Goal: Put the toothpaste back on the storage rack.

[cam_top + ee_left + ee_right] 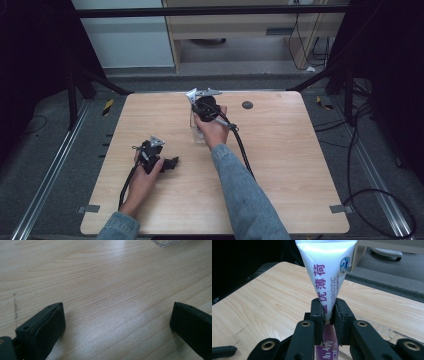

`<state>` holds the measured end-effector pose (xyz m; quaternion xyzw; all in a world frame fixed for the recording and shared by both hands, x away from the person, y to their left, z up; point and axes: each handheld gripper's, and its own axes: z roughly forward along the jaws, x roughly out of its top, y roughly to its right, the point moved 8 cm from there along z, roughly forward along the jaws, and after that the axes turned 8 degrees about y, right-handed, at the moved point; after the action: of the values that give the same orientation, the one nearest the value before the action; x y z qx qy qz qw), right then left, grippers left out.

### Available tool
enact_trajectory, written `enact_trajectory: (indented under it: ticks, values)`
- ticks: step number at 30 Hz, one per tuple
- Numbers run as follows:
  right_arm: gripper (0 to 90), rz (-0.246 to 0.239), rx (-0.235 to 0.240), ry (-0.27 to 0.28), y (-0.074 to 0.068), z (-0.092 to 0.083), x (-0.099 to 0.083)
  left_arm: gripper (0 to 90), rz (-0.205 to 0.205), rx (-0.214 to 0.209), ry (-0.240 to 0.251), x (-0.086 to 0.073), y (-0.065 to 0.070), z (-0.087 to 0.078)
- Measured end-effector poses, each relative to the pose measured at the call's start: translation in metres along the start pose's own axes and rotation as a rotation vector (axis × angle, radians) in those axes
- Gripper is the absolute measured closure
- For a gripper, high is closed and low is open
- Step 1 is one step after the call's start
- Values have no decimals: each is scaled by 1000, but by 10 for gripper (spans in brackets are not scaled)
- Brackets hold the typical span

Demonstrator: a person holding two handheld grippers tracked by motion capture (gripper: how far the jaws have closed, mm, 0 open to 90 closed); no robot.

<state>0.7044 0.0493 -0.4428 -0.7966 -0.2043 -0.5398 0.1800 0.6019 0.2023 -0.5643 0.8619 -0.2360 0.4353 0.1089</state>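
Observation:
My right gripper (329,310) is shut on a white and purple tube (328,272) printed with purple characters. The tube stands upright, its flat crimped end on top and its purple lower part running down behind the jaws. In the high view the right gripper (196,107) holds the tube (191,95) at the far middle of the table, over a clear container (196,132). My left gripper (169,163) rests low near the table's front left. Its jaws stand wide apart over bare wood, left gripper (117,322) holding nothing.
The light wooden table (280,165) carries a small dark round mark (247,105) near its far edge. The rim of the clear container (165,242) peeks in at the top of the left gripper view. Cables trail from both grippers toward the person.

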Motion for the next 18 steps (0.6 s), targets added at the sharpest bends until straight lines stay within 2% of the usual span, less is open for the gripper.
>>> enact_trajectory:
  ticks: [18]
  values:
    - [767,20,13,-5,0,0,-1,0,0,0,0,0,0,0]
